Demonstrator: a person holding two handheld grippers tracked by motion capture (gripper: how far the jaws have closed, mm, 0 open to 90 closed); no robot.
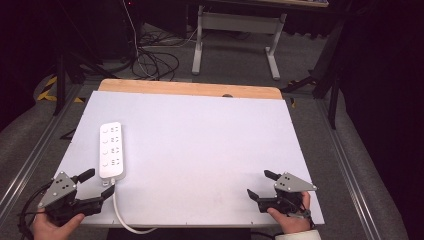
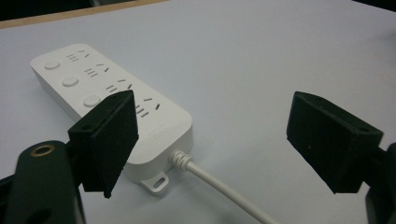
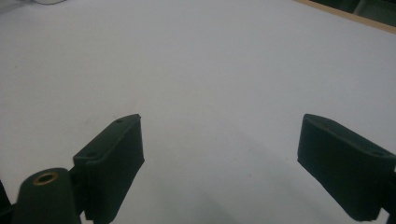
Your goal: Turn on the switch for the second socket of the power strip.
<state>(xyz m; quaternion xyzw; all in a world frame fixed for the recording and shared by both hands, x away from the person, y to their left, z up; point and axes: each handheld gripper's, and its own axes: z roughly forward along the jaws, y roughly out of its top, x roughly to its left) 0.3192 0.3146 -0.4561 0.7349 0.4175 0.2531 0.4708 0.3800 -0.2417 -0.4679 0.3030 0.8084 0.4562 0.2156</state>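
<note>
left gripper (image 1: 97, 182) jaws wide — right gripper (image 1: 261, 185) likewise

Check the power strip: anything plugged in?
Empty. All four socket rows on the power strip are bare in the high view; just its own cable leaves the near end.

A lab or recording workspace is indicated. Beyond the left gripper (image 1: 97, 182) and the right gripper (image 1: 260, 185), a white work board (image 1: 200, 145) is laid over a wooden tabletop (image 1: 190, 88). Further off, loose cables (image 1: 155, 62) are strewn on grey carpet, and a white-legged desk frame (image 1: 235, 37) is seen. Black curtains (image 1: 385, 75) are hung around, and aluminium rails (image 1: 350, 170) are run alongside.
</note>
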